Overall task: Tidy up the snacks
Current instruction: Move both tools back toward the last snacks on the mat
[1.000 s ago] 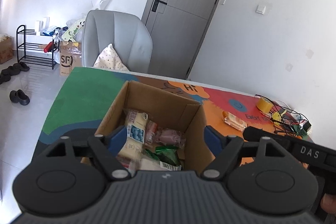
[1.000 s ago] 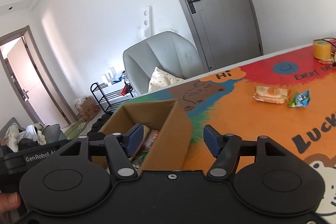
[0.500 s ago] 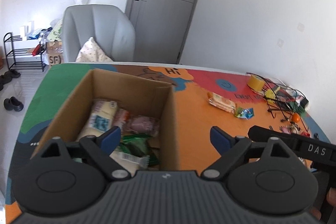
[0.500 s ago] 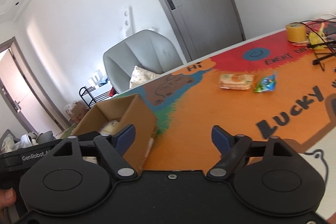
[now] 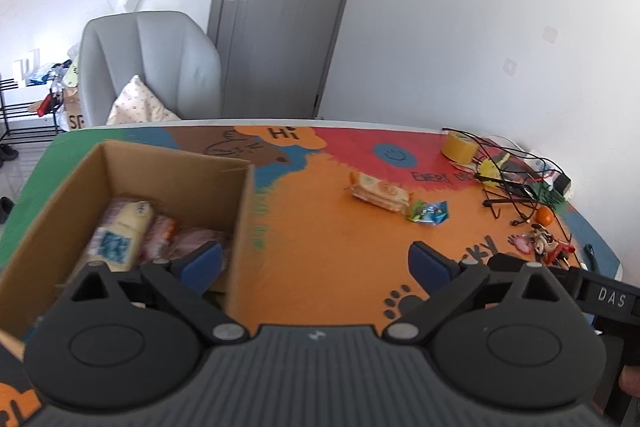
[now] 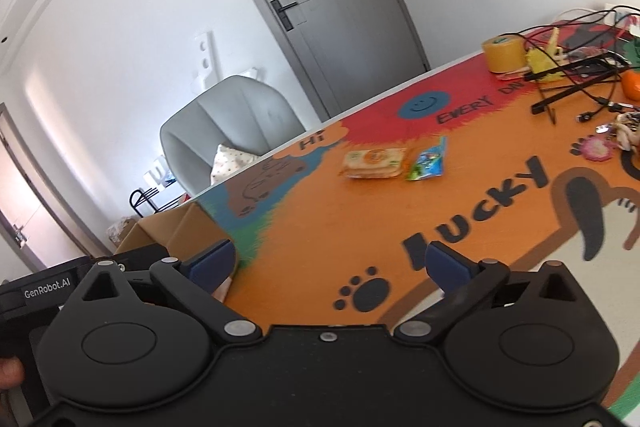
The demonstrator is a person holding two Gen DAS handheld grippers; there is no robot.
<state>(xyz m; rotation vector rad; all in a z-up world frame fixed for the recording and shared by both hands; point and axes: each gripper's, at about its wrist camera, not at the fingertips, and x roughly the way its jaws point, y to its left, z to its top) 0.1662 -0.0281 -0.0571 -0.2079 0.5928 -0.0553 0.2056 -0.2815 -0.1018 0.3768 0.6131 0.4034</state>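
Observation:
A cardboard box [image 5: 240,211] [image 6: 176,227] stands on the left of the colourful table mat, with several snack packs [image 5: 124,231] lying inside. Farther out on the orange part lie a tan wrapped biscuit pack [image 5: 380,191] [image 6: 374,163] and, touching its right end, a small blue-green pouch [image 5: 430,213] [image 6: 428,161]. My left gripper [image 5: 316,263] hangs over the box's right wall, its jaws still opening, nothing between them. My right gripper [image 6: 328,265] is above the bare mat right of the box, jaws also opening and empty.
At the table's far right are a yellow tape roll [image 5: 460,149] [image 6: 504,55], a black wire stand with tangled cables [image 5: 516,183] [image 6: 572,83], an orange [image 5: 545,215] and small trinkets [image 5: 540,243]. A grey armchair [image 5: 148,67] with a cushion stands behind the table, near a grey door [image 5: 288,11].
Both grippers have swung rightward away from the box toward the open mat, and both pairs of jaws have spread wider. The two loose snacks have come closer in view.

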